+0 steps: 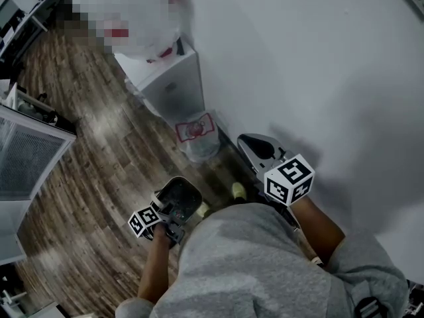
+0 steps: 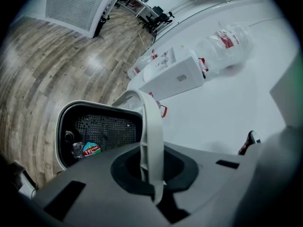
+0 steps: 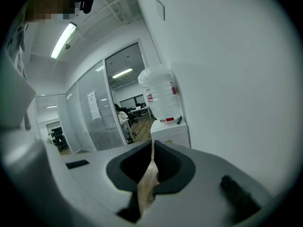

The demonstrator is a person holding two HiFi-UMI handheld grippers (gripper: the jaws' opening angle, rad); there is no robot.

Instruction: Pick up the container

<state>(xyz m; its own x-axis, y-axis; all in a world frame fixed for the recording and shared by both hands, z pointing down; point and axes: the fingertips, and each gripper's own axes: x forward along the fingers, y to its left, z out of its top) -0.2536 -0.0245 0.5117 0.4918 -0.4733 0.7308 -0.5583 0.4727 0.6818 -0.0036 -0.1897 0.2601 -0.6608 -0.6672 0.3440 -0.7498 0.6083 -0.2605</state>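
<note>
Between the left gripper's [image 2: 151, 171] closed jaws runs the bin's [image 2: 109, 129] thin white edge [image 2: 150, 126], with the bin just ahead-left. It is probably light, stiff, slick plastic, best pinched there. Right gripper [image 3: 150, 174]: jaws together, empty.

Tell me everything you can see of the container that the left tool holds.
The container is a bin with a pale rim and dark mesh inside, seen over the wood floor. The left tool is shut on its white edge. A crumpled clear item with a colourful label lies inside.
</note>
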